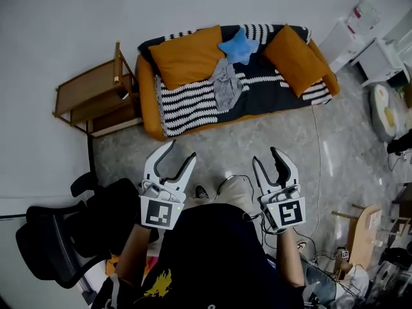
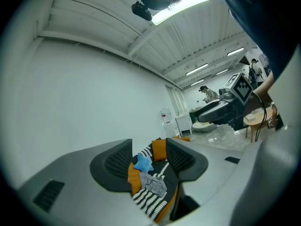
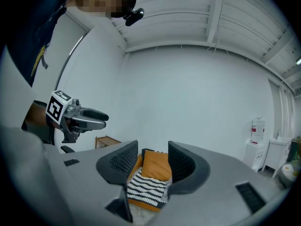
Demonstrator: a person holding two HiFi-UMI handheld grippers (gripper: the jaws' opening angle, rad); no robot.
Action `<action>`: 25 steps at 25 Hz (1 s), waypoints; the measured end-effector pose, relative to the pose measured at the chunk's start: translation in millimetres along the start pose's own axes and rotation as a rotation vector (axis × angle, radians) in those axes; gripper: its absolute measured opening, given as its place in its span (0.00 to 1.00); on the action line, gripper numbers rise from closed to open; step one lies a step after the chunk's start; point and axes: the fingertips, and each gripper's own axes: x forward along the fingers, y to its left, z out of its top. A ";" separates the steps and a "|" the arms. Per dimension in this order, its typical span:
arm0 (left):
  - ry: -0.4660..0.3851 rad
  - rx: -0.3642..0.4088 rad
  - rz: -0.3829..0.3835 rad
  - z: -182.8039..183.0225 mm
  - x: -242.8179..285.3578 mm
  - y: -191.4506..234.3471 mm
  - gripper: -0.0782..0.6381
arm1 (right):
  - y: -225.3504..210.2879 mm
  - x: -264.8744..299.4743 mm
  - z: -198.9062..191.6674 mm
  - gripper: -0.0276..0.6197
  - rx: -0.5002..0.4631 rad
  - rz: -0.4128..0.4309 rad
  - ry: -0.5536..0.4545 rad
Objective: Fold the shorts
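Left gripper (image 1: 183, 149) and right gripper (image 1: 264, 154) hang open and empty; the sofa (image 1: 149, 108) holds seemingly crumpled grey shorts (image 1: 226, 85).

Bare grey floor (image 1: 219, 148) runs from the left gripper (image 1: 183, 149) and the right gripper (image 1: 264, 154) to the sofa (image 1: 283, 92), with nothing standing in it. The shorts (image 1: 226, 85) lie mid-seat, reachable from the front. Orange cushions (image 1: 187, 56) flank them and a blue star pillow (image 1: 238, 46) sits just behind. A wooden side table (image 1: 96, 98) blocks the sofa's left end. A black office chair (image 1: 64, 234) crowds the left side and a wooden stool (image 1: 364, 227) the right.
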 end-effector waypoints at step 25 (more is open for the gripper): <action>0.079 -0.078 0.024 -46.9 120.4 26.1 0.60 | -108.3 73.0 -42.9 0.86 -0.053 -0.127 0.186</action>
